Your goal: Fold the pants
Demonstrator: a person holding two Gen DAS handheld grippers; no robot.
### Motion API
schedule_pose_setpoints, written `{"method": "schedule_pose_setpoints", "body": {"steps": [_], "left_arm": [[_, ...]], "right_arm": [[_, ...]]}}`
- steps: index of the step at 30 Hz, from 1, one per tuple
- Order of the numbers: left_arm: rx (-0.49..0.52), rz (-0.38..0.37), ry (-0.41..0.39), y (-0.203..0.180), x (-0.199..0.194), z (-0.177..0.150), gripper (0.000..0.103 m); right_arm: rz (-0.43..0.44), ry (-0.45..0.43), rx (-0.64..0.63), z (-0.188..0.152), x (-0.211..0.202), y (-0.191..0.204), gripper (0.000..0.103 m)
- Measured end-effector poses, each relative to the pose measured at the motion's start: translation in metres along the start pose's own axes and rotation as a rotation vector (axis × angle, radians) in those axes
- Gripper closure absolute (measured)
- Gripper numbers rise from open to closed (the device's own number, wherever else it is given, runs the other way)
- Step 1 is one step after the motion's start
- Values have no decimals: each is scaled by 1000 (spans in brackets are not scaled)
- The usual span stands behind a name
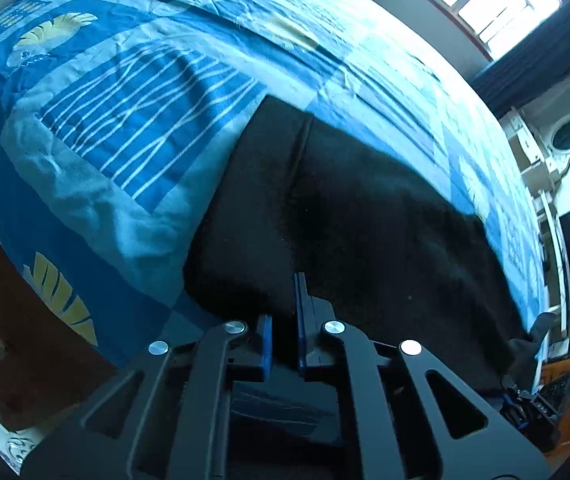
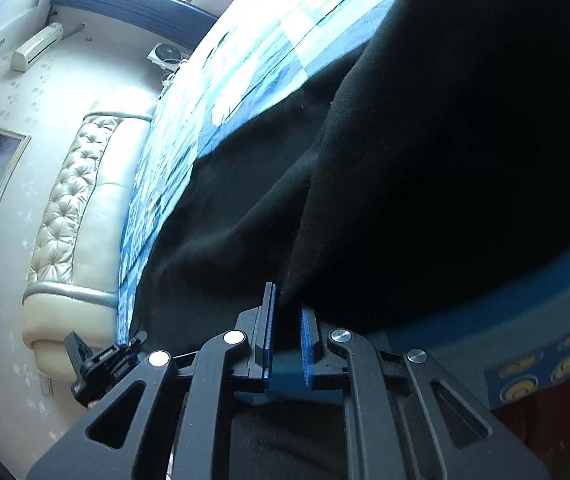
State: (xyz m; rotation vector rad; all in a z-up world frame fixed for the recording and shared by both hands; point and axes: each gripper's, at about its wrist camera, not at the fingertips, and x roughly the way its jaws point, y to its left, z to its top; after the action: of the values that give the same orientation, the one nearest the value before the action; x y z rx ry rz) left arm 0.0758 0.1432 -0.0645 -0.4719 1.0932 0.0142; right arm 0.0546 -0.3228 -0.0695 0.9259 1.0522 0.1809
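Pants (image 1: 365, 208), black and soft-looking, lie spread across the near part of the bed on a blue patterned bedspread (image 1: 125, 128), reaching the edge closest to me. Both tools are down at that edge. The left gripper (image 1: 285, 320) has its blue pads narrowly apart over the dark cloth, and I can't tell whether any fabric is caught between them. The right gripper (image 2: 287, 320) looks pinched on a raised ridge of the pants (image 2: 425, 160), the cloth rising from between its pads in a lifted fold. From the left wrist view a long seam or crease runs up the garment, so the legs may already be laid together, though I can't be sure. Judging by how much cloth lies flat and wide, the folding seems to be at an early stage: the lengthwise halving is perhaps done, the crosswise folds not yet made. A padded headboard (image 2: 73, 208) stands at the far end.
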Motion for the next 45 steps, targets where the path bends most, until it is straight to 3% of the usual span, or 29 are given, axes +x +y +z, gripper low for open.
{"method": "schedule_pose_setpoints", "body": {"steps": [4,5,6,7,8,9,10,12,16,21,26,31,33,35,38,45], "left_arm": [[41,25,-7,-2,10,-3,89],[45,17,-19,-3,9,-5,81],[43,-27,-24,-4,7,-6,56],[42,-90,-21,-4,7,-7,38],[37,-170,-17,-6,4,-8,13],[39,-167,-22,-10,3,-8,10],[59,-104,-34,-15,0,-8,10],[121,-29,-44,-24,-3,-8,10],[199,-19,-139,-38,-24,-11,10],[249,-24,-252,-50,-46,-3,5],[298,32,-291,-57,-49,1,3],[286,64,-265,-52,-42,0,3],[278,72,-250,-50,-38,-2,3],[268,85,-233,-48,-34,-3,3],[249,87,-219,-43,-30,-4,3],[218,60,-203,-39,-31,-7,3]], "right_arm": [[63,19,51,4,4,-15,92],[69,20,51,6,3,-12,90],[61,20,34,7,0,-10,89],[50,14,16,7,-3,-6,83],[41,-6,-10,8,-12,-3,72],[40,-26,-20,9,-20,-1,65],[38,-50,-26,11,-29,-2,54],[36,-119,-35,15,-56,-6,46],[-25,-298,-36,43,-118,-27,37],[-168,-503,109,113,-187,-88,35],[-265,-548,217,183,-197,-135,35],[-289,-550,271,219,-175,-157,34],[-317,-531,289,230,-167,-167,39],[-300,-514,320,236,-162,-179,68],[-276,-509,311,231,-166,-181,91],[-136,-645,246,182,-231,-170,95]]}}
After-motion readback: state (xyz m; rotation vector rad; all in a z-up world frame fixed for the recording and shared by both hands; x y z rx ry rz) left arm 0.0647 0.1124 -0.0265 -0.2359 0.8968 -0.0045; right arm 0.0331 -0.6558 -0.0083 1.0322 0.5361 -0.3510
